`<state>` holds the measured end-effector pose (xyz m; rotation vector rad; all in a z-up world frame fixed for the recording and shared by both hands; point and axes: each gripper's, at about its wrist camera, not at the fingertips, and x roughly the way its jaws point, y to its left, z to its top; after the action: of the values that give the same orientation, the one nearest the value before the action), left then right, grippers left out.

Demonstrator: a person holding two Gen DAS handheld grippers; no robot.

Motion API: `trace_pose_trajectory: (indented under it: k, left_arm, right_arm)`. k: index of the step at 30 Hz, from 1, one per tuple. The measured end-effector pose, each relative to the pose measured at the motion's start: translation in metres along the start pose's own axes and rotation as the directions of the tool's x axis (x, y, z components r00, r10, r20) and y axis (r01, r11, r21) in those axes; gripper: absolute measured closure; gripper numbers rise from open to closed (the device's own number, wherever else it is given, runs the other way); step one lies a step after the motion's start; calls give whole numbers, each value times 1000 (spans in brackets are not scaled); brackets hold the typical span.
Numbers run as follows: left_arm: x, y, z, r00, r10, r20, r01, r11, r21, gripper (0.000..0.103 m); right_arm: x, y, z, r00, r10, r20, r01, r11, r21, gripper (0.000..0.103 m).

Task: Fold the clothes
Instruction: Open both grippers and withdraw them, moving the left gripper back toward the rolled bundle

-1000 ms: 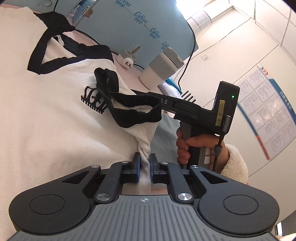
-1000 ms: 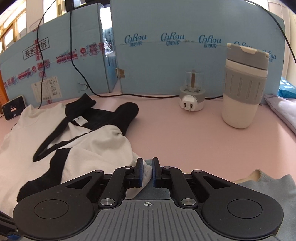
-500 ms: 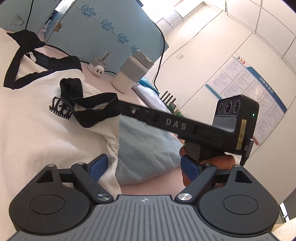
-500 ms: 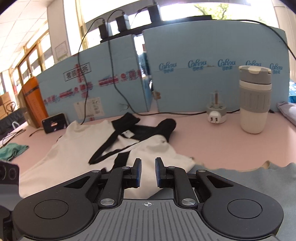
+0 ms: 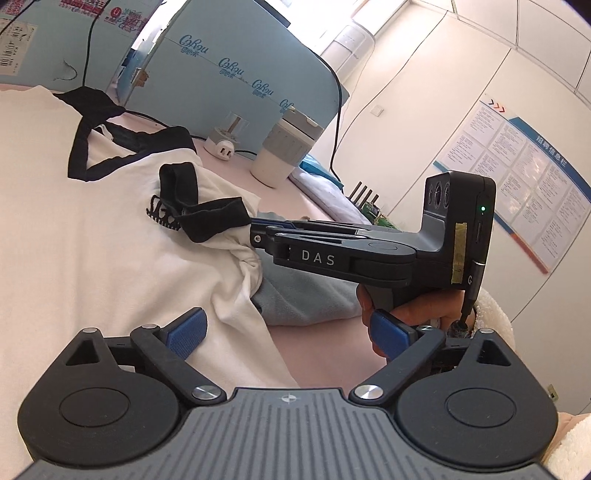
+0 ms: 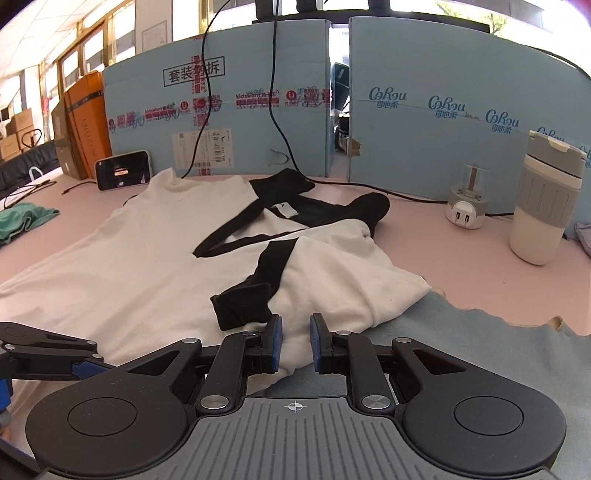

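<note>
Your left gripper (image 5: pixel 288 328) was opening, empty; your right gripper (image 6: pixel 294 345) stood slightly apart, probably empty. The shirt (image 6: pixel 147 258) was soft; grip its hem.

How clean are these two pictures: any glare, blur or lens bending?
Left wrist view: strong fisheye bending, so the wall poster and blue board curve; the window at top is blown out; the shirt is sharp. Right wrist view: backlit, with bright windows washing out the top; the tumbler leans near the edge; no motion blur.
</note>
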<state>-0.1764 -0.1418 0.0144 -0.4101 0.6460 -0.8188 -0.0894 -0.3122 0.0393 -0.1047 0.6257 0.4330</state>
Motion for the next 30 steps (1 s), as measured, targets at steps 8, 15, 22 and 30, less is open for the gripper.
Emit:
trace_pose_trajectory:
  k: [8,15,22,30]
  left_arm:
    - [-20,45,28,998,59,10,-58,993,-105,0]
    - [-74,65,49,982,163,94,-146,975,-168,0]
    - [-116,87,46,965,243,102,-220,956,-192,0]
    - [-130,85,62,952,277,128,-241,940,-239,0]
  right_arm:
    - [-8,0,1,994,-112,-7,112,993,45,47]
    - [-31,10,13,989,-125,77,123,992,33,33]
    - [-30,36,30,990,-79,113,81,996,-19,25]
    - [-10,67,45,994,-3,108,10,998,-62,24]
